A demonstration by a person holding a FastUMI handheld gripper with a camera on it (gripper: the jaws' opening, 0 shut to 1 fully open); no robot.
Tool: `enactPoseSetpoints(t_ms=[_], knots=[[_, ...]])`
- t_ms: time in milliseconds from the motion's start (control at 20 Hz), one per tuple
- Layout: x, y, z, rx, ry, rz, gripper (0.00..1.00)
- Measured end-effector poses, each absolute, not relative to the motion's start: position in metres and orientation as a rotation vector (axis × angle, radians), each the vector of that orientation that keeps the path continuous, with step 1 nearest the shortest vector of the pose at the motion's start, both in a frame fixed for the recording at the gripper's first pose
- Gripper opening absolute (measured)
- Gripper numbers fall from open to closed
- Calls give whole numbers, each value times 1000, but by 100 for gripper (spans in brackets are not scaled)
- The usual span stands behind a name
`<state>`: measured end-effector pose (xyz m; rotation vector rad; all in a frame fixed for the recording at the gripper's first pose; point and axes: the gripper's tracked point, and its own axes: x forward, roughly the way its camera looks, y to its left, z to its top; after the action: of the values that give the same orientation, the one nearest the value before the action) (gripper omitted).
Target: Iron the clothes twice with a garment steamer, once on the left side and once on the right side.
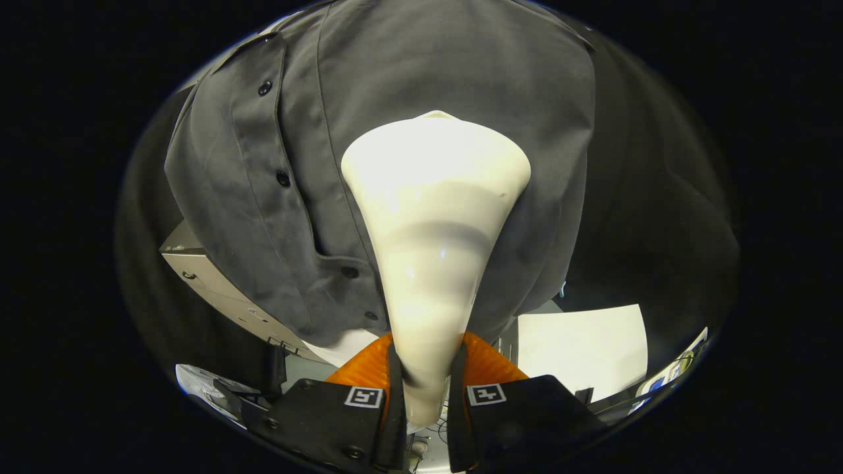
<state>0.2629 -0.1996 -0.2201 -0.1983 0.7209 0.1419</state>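
A cream-white garment steamer [431,217] rises from between my fingers and widens to a broad head. My gripper [427,378] is shut on its narrow handle, one finger on each side. Beyond the head hangs a dark grey button-up shirt [461,72]. Its button placket [273,151] runs down to the left of the steamer. The head sits close against the cloth to the right of the placket; I cannot tell whether it touches. The shirt's hem ends just above my fingers.
A grey metal box [211,283] stands behind the shirt's hem to the left of the fingers. To the right of them lies a white sheet-like surface [579,349]. Dark cloth hangs on both sides of the shirt.
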Motion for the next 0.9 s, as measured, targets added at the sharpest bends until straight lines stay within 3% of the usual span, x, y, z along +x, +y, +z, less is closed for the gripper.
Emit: enactPoseSetpoints(t_ms=[900], knots=[[235,-264,-337,-174,901,93,33]])
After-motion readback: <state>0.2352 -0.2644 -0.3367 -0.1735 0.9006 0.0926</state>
